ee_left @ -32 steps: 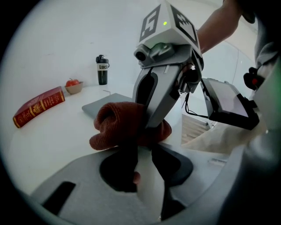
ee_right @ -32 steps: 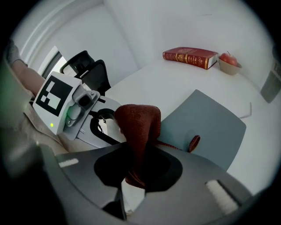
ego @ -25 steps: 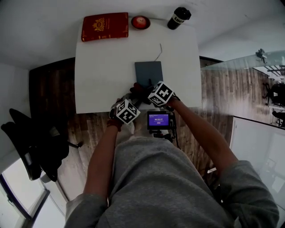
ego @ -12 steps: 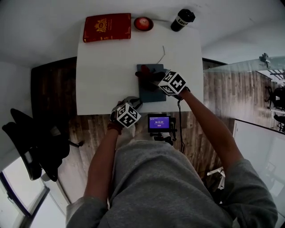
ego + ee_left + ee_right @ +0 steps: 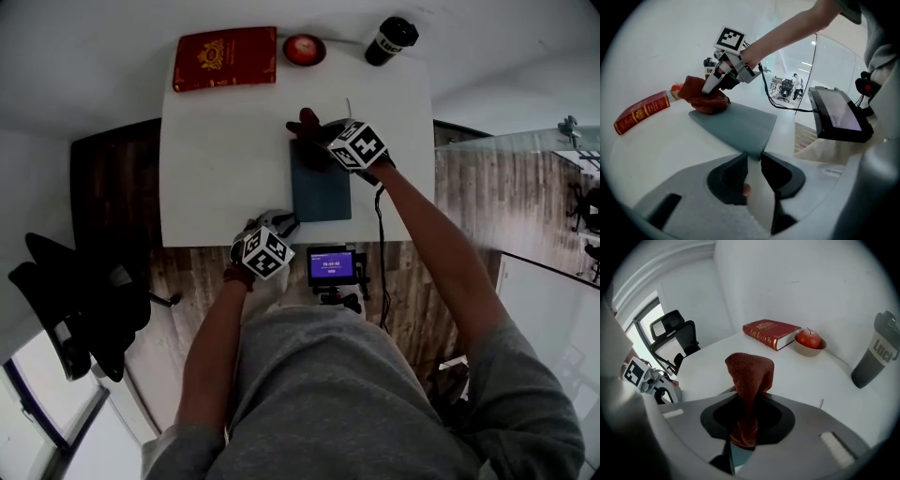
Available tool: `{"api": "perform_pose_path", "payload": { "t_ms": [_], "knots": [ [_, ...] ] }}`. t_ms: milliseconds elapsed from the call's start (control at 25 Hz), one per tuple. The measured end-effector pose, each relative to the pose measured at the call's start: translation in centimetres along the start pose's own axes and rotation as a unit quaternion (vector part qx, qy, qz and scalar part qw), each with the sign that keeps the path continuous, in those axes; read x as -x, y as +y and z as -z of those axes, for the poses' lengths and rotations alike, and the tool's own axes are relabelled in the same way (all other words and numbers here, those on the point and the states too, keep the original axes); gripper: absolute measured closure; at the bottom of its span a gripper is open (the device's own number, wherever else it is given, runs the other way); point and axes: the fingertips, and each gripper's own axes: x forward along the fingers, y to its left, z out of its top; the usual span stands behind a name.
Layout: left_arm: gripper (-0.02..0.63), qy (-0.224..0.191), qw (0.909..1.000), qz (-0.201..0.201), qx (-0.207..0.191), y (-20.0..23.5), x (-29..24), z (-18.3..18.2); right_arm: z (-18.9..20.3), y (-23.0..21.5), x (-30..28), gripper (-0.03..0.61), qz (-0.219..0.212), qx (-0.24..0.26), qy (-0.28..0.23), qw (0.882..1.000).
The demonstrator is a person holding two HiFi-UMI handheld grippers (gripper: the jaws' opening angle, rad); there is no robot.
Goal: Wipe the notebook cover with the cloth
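1. Since the earlier frames the right gripper [image 5: 317, 134] has travelled over the notebook [image 5: 321, 192], from its near edge to its far edge, carrying the cloth [image 5: 305, 123] along.
2. Its jaws are clenched on the cloth. The red fold stands up ahead of the fingers and a tail hangs below them.
3. The left gripper [image 5: 280, 224] has kept its place at the near edge of the table [image 5: 216, 169]. Its jaws have just been closing a little, but a narrow gap remains and nothing is gripped in it. The notebook's near corner lies just beyond these fingertips.
4. The step in hand seems to be a wiping stroke, now at its far end. The cloth rests on the cover's far corner.
5. The next move probably calls for a return stroke toward the person, with steady pressure. The notebook is not held, so it could slide.
6. The right arm is stretched forward, its gripper tilted steeply down. The left forearm stays bent near the body.
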Motion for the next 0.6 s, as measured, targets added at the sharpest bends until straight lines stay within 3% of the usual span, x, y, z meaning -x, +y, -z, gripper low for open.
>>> {"api": "perform_pose_path", "payload": {
  "t_ms": [360, 600],
  "knots": [
    [0.518, 0.002, 1.0, -0.001, 0.001, -0.1, 0.0, 0.2, 1.5, -1.5, -2.3, 0.499, 0.022, 0.036, 0.033, 0.999],
    [0.52, 0.0, 1.0, -0.002, 0.0, 0.0, 0.0, -0.1, 1.7, -1.4, -2.4, 0.503, 0.025, 0.018, 0.032, 0.999]
  ]
}}
